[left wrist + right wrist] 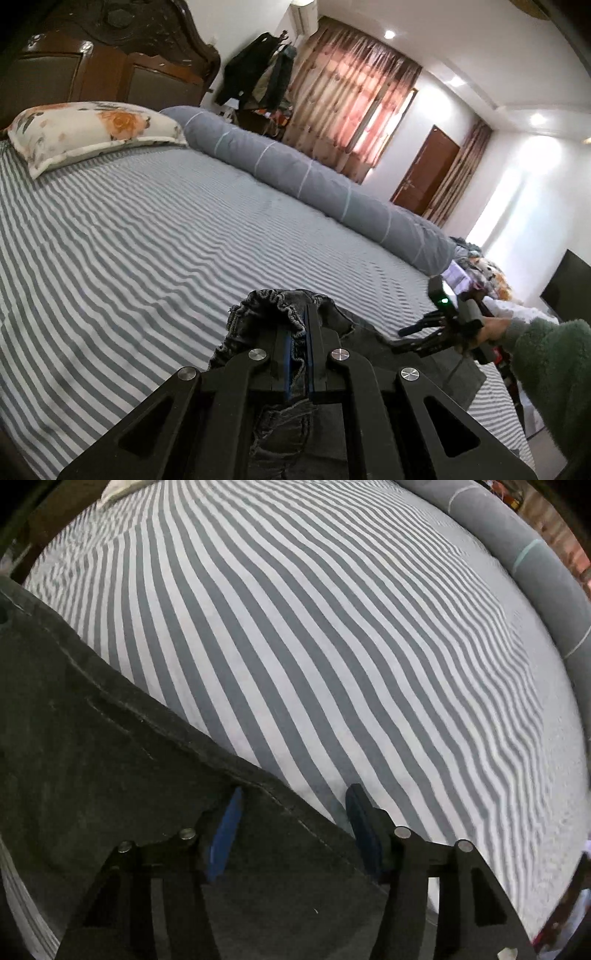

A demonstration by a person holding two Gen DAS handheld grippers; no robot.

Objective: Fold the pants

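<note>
L tool (298, 325) clamped on pants (280, 306) waistband. R tool (295, 812) jaws apart over pant edge, seam btwn pads, at 3 o'clock on striped bed (147, 229).

— What is clamped in the left gripper (300, 332)?
— The gathered elastic waistband of the dark grey pants (280, 306) is pinched between its closed jaws, lifted off the striped bedsheet (147, 240).
— And to the right?
— The right gripper (424, 328) is held by a hand (493, 326) in a green sleeve (550, 369), above the pants' far edge.
</note>
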